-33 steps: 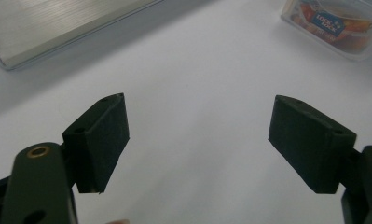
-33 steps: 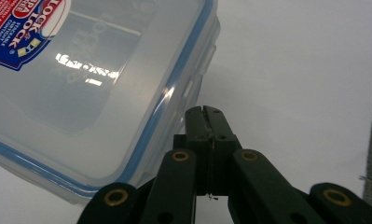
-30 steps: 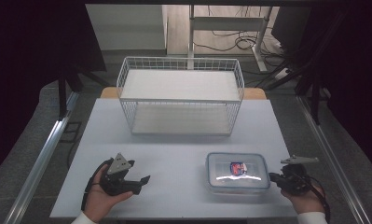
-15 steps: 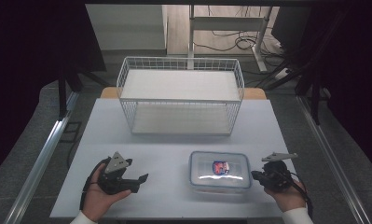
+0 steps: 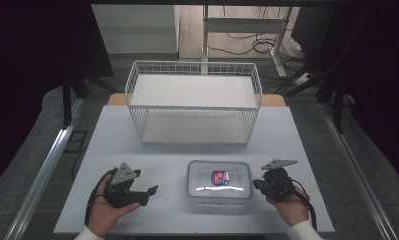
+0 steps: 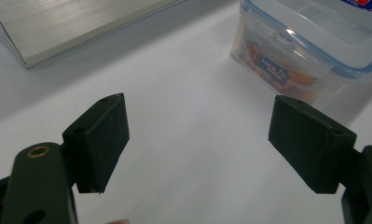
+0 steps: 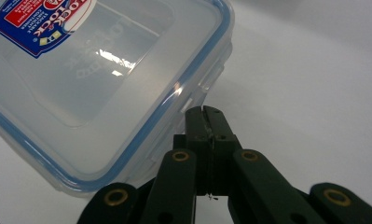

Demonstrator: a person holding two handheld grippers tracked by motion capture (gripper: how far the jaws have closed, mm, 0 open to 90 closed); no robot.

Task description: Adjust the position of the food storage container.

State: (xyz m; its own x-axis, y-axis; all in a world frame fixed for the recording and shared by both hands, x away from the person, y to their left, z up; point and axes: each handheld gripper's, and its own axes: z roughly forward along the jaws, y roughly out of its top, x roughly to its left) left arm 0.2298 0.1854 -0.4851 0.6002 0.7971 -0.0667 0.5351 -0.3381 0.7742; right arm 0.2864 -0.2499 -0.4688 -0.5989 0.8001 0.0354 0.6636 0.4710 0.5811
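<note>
Ahead, wire basket (image 5: 194, 102) beyond container (image 5: 219, 179)

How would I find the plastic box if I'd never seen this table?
Start at the big white wire basket at the back of the white table. Come straight toward the near edge, between the two hands. The clear box sits there, the one thing with a blue-rimmed snap lid and a red and blue sticker on top.
</note>
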